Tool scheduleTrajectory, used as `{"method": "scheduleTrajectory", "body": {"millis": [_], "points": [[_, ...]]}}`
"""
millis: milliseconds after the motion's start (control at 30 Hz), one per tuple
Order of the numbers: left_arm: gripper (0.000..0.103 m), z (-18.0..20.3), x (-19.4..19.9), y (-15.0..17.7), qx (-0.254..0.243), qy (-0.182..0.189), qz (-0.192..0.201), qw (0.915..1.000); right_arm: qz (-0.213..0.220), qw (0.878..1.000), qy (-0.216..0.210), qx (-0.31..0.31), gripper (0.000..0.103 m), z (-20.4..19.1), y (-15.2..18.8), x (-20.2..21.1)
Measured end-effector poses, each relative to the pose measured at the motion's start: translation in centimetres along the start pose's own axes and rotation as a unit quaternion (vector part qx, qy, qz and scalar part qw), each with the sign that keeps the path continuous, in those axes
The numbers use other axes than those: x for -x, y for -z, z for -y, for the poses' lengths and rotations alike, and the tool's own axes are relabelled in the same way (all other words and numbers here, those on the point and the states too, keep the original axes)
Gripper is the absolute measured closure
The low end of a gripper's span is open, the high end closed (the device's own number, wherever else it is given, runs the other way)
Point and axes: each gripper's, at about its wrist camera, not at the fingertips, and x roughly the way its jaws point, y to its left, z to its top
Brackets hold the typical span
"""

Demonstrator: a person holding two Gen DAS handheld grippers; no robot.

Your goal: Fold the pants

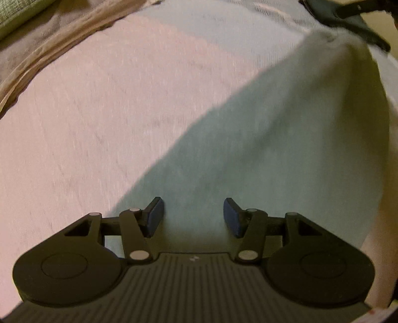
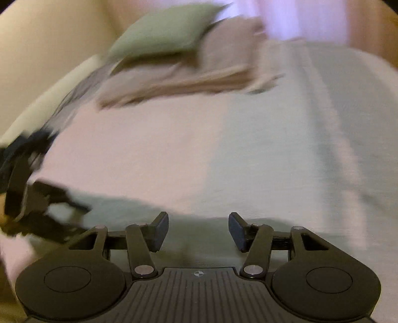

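left gripper: fingers parted, nothing between the blue pads, only cloth lying below them. Released.
right gripper: fingers parted, gap empty, cloth below. Released. Also seen in the left wrist view as a dark blurred shape at the far end of the pants; whether it touches them there I cannot tell.
pants: pale grey-green cloth lying on the bed, one long strip running from just under the left gripper up to the far corner, narrowing and bunched at that far end. In the right wrist view the same pale cloth lies right under the right gripper and stretches off towards the other gripper.
bed: pink sheet, bare on the side of the pants away from the right gripper; a lighter band of sheet at the far end.
blanket: tan-brown, rumpled, at the far end of the bed, well apart from the pants.
pillow: green, resting on the blanket.
other gripper in right wrist view: dark, heavily blurred, over the end of the pants; finger state not readable there.
image quality: right wrist view motion-blurred, fine detail lost.
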Motion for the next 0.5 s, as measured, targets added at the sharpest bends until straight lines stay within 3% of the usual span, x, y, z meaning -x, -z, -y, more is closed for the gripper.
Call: {"method": "scheduleTrajectory", "body": {"millis": [33,100,300,400,500], "points": [[0.054,0.0,0.0,0.5,0.001,0.002,0.0,1.0,-0.029,1.0,-0.008,0.007,0.052,-0.9,0.3,-1.8],[0.054,-0.4,0.5,1.4,0.018,0.01,0.008,0.9998,-0.08,0.996,0.032,0.015,0.052,-2.1,0.8,-4.7],[0.054,-3.0,4.9,5.5,0.051,0.034,0.046,0.997,-0.041,0.997,0.07,0.009,0.052,-6.7,-1.9,-5.6],[0.054,-5.7,6.3,6.8,0.062,0.061,0.074,0.9935,-0.049,0.994,0.094,0.025,0.052,-8.6,-4.2,-7.9],[0.054,-8.2,7.0,7.4,0.04,0.08,0.094,0.9916,-0.086,0.992,0.081,0.044,0.052,-8.9,-6.0,-11.1]]}}
